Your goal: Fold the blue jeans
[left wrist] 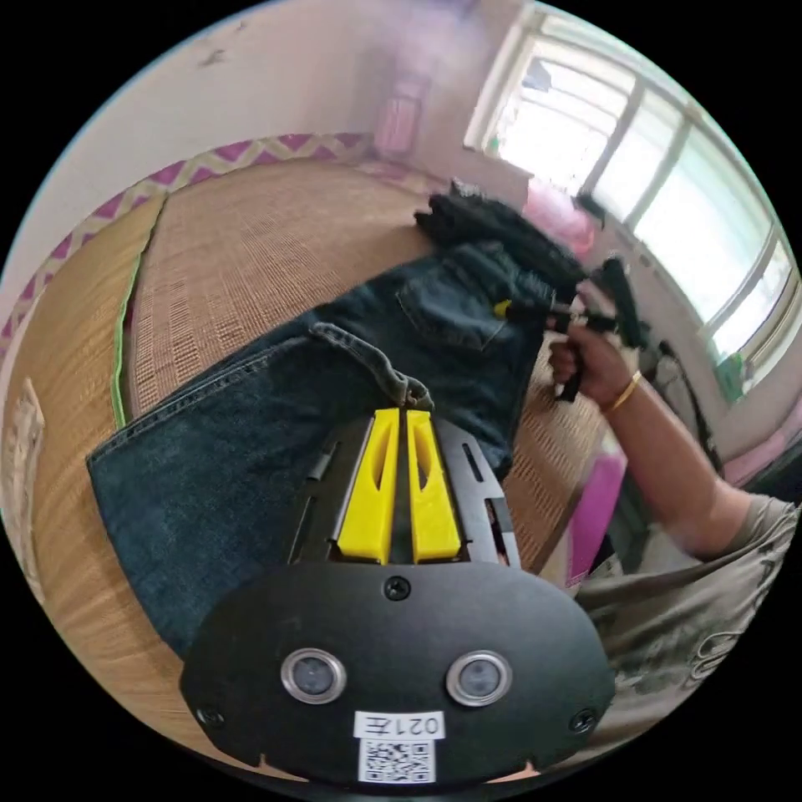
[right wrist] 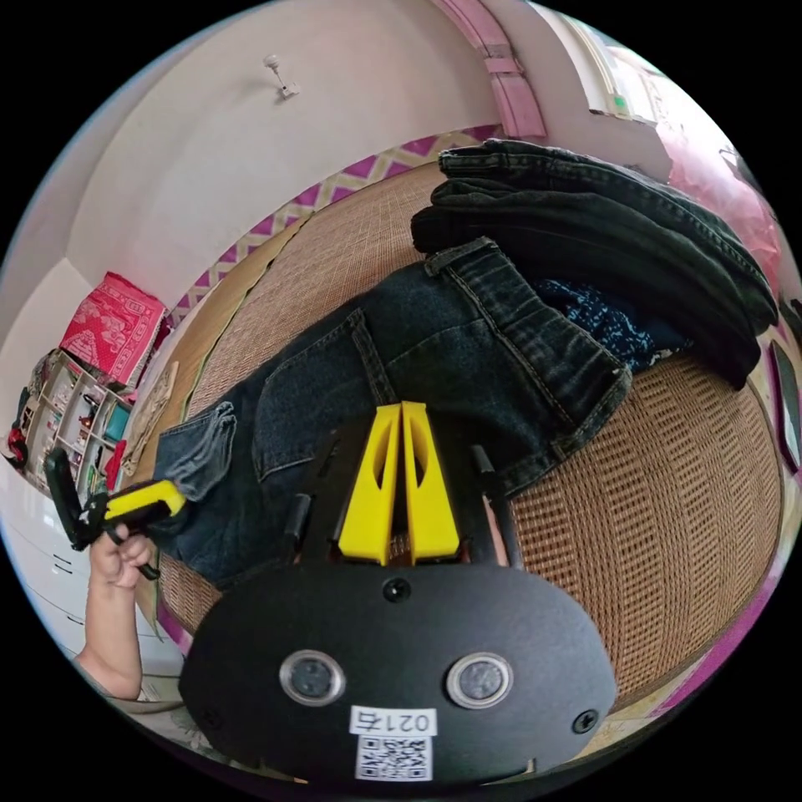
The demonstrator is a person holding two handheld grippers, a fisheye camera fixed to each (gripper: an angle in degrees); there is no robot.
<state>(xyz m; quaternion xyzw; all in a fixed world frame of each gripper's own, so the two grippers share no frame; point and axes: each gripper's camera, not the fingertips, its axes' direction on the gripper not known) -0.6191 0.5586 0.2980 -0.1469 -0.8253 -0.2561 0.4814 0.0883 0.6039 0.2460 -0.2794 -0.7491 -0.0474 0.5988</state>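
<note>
Claws (left wrist: 405,411) (right wrist: 401,407) both pinch the blue jeans (left wrist: 251,418), hands spread apart.

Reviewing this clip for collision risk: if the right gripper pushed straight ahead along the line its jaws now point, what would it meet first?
The right gripper has its jaws closed on the blue jeans, so denim comes first. Past the waistband, the line seems to lead toward the pile of dark folded clothes, though depth is unclear.

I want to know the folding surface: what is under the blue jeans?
The blue jeans lie on a woven straw mat that shows bare all around them. Beyond their waistband sits a pile of dark clothes. What lies directly beneath the denim is covered.
</note>
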